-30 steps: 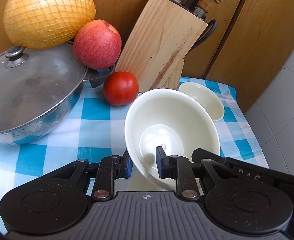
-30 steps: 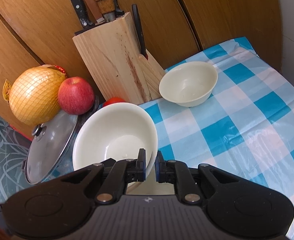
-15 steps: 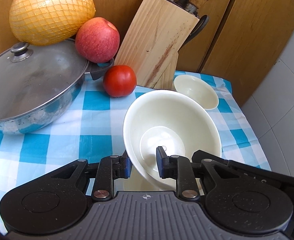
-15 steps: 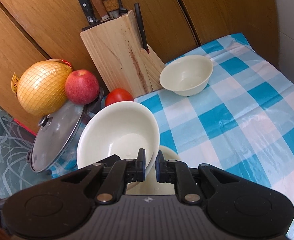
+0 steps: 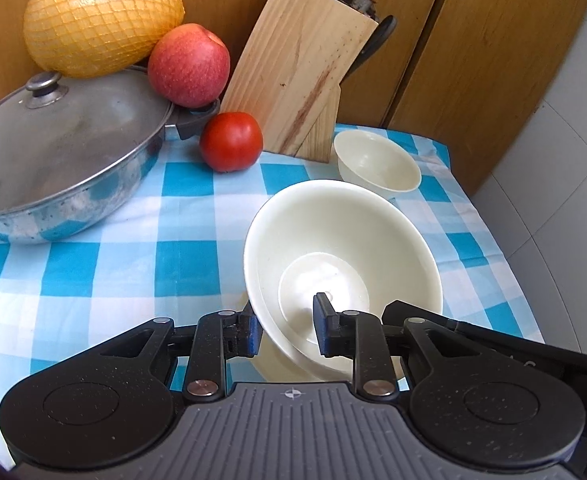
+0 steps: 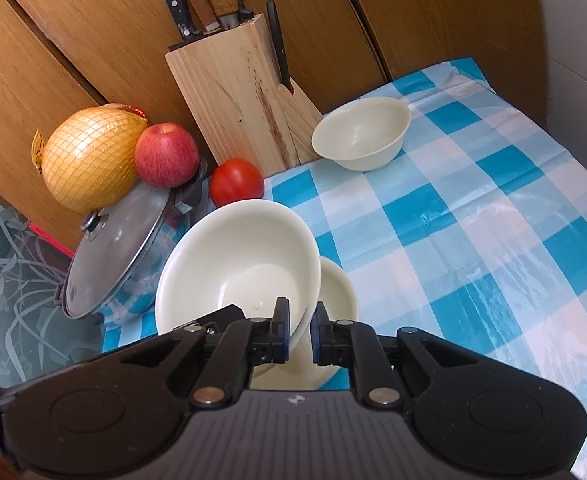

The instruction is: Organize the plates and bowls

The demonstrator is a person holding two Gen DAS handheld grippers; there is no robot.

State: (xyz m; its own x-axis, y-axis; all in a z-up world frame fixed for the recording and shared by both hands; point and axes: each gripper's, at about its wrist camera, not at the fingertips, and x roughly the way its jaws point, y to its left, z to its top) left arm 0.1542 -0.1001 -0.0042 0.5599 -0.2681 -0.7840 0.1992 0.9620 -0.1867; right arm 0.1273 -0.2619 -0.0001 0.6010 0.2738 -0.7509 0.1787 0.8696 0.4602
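A large cream bowl [image 5: 341, 248] is held tilted above the checked tablecloth, also seen in the right wrist view [image 6: 237, 256]. My left gripper [image 5: 287, 328] is shut on its near-left rim. My right gripper [image 6: 299, 330] is shut on its near-right rim. A cream plate or shallow bowl [image 6: 337, 296] lies on the cloth right under it, mostly hidden. A small cream bowl [image 5: 377, 166] stands beside the knife block, also in the right wrist view [image 6: 361, 132].
A lidded steel pan [image 5: 61, 152] sits at left with a netted pomelo [image 5: 101, 16] and an apple [image 5: 189, 64] on it. A tomato [image 5: 231, 146] and a wooden knife block [image 5: 305, 80] stand at the back. The table's right edge [image 5: 505, 256] is close.
Both grippers have risen and drawn back with the large bowl, lifting it off the piece beneath, which now shows. The grips have not changed.
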